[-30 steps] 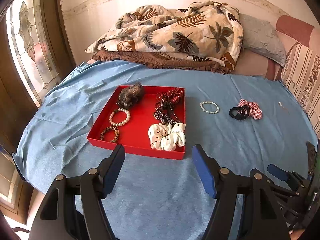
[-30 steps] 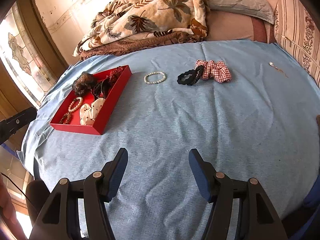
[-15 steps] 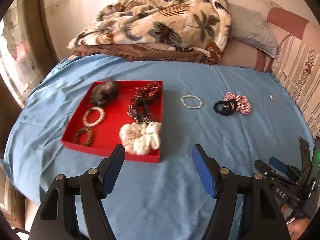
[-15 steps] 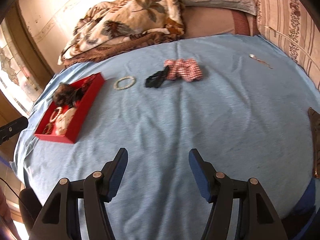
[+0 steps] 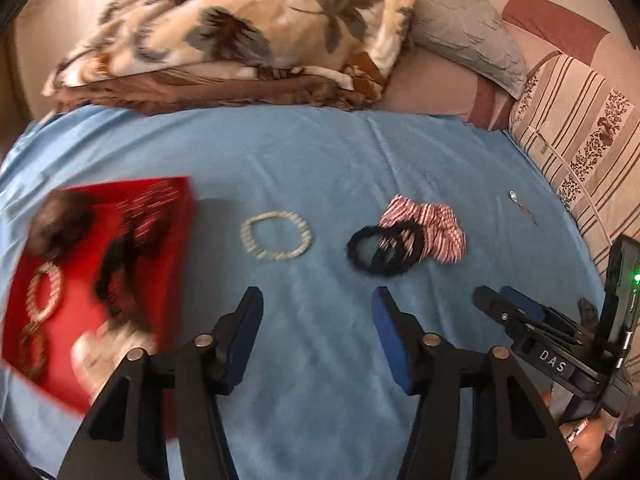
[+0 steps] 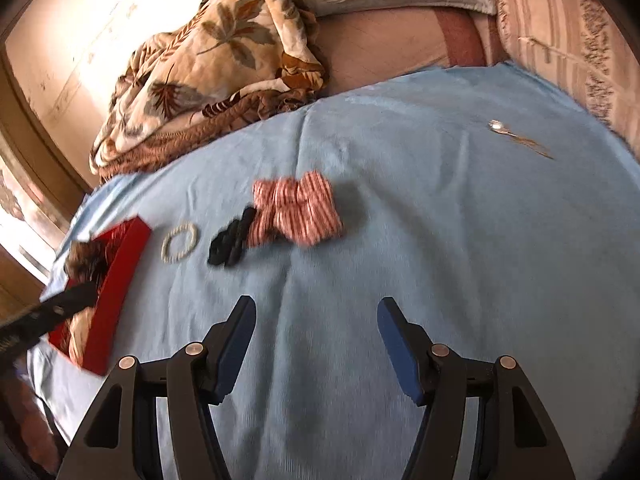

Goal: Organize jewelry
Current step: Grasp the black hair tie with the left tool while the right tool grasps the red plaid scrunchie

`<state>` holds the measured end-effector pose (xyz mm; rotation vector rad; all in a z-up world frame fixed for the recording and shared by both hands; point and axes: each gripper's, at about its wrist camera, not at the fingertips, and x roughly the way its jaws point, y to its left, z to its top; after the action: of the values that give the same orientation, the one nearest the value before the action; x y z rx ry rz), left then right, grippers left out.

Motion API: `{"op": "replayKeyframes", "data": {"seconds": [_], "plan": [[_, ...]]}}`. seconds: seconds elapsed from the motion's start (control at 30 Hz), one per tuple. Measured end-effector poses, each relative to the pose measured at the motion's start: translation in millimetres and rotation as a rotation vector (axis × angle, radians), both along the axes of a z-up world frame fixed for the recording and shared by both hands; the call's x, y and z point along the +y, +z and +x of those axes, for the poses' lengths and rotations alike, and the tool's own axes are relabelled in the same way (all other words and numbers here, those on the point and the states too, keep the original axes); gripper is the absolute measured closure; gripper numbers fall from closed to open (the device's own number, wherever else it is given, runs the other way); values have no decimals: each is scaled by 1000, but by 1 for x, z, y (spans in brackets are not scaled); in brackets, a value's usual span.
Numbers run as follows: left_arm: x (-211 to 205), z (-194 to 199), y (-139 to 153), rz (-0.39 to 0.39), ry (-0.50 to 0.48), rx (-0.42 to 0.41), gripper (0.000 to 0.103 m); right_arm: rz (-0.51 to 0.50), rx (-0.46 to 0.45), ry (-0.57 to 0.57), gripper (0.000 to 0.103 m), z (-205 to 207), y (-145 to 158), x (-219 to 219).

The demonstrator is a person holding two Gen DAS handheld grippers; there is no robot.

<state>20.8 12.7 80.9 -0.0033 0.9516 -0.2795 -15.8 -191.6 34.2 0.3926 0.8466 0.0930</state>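
Observation:
A red tray [image 5: 168, 240] with bracelets and scrunchies sits at the left on the blue sheet; it also shows in the right wrist view [image 6: 120, 264]. A white bead bracelet [image 5: 276, 236] [image 6: 180, 241], a black scrunchie [image 5: 384, 250] [image 6: 232, 240] and a red striped scrunchie [image 5: 436, 224] [image 6: 298, 210] lie in a row to its right. A thin necklace [image 5: 522, 206] [image 6: 520, 140] lies far right. My left gripper [image 5: 316, 304] is open and empty, just short of the bracelet. My right gripper [image 6: 316, 312] is open and empty, short of the scrunchies.
A folded leaf-print blanket [image 5: 240, 28] and a grey pillow [image 5: 468, 32] lie at the back. Striped cushions [image 5: 592, 120] line the right side. The right gripper's body [image 5: 560, 344] shows at the lower right of the left wrist view.
Both grippers moved forward and to the right. The tray slid to the left of both views; the bracelet and scrunchies are nearer and larger. Both grippers stay open.

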Motion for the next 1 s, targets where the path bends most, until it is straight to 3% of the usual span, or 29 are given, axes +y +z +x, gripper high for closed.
{"op": "replayKeyframes", "data": {"seconds": [0.1, 0.27, 0.37, 0.43, 0.47, 0.5, 0.6, 0.8, 1.0], "plan": [[-18, 31, -21, -19, -16, 65, 68, 48, -2, 11, 35, 27, -5, -5], [-33, 66, -55, -64, -10, 152, 69, 84, -5, 22, 36, 58, -13, -8], [-41, 73, -63, -70, -6, 143, 69, 95, -2, 44, 40, 72, -18, -5], [-43, 75, -63, -67, -6, 141, 80, 100, 6, 62, 59, 79, -22, -3], [-43, 76, -64, -66, -1, 148, 97, 111, 14, 71, 68, 83, -25, -2], [-41, 77, -65, -73, 1, 160, 97, 128, 21, 79, 84, 85, -27, -2], [-28, 70, -62, -104, 24, 177, 97, 187, 26, 80, 90, 82, -27, -4], [0, 20, -41, -153, -1, 174, 97, 182, 8, 31, 90, 46, -10, -11], [15, -37, -31, -67, -54, 132, 97, 168, 6, 2, 90, -19, 0, -10]]}}
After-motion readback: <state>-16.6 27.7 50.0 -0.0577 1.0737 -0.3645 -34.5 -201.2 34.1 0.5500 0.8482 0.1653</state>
